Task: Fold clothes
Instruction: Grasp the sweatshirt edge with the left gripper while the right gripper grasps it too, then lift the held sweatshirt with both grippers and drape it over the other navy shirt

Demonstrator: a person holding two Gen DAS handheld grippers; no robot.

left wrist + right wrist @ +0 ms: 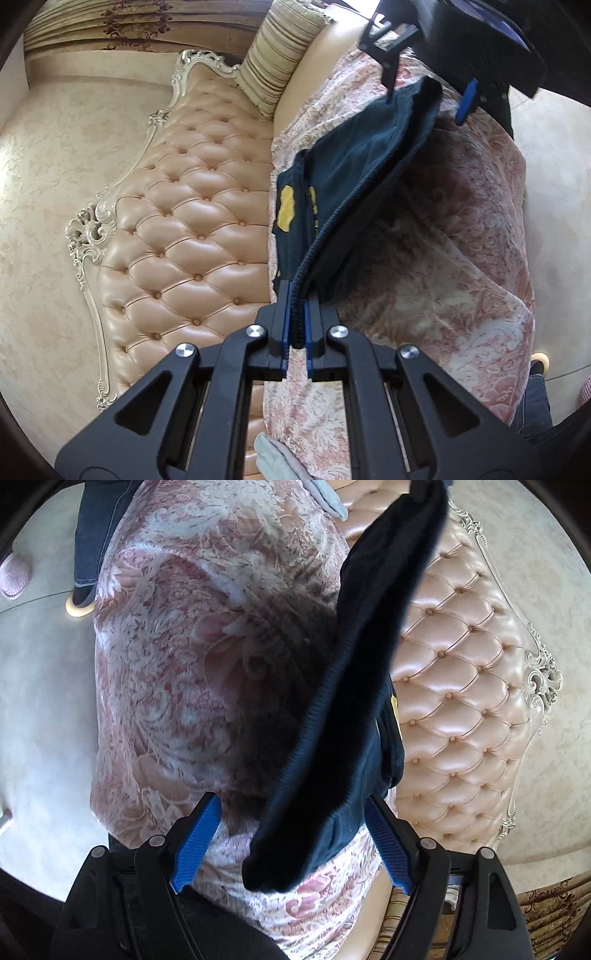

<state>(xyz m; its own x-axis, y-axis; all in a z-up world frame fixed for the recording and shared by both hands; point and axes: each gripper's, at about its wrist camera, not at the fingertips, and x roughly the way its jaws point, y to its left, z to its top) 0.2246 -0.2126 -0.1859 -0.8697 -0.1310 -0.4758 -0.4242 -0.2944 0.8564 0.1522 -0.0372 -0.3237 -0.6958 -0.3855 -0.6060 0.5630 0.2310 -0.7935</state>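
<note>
Fingers clamp a navy garment above the sofa

Fingers [284,325] of our left gripper [297,325] are clenched on the ribbed hem of a navy garment [354,166] with yellow print, which hangs stretched in the air over the floral pink cover [461,258]. Our right gripper [293,843] has its blue-padded fingers [197,843] spread wide, released; the garment's dark edge dangles between them, one side close to the right pad. Beyond lie the tufted leather sofa back [184,221] and a striped cushion [277,55].
</note>
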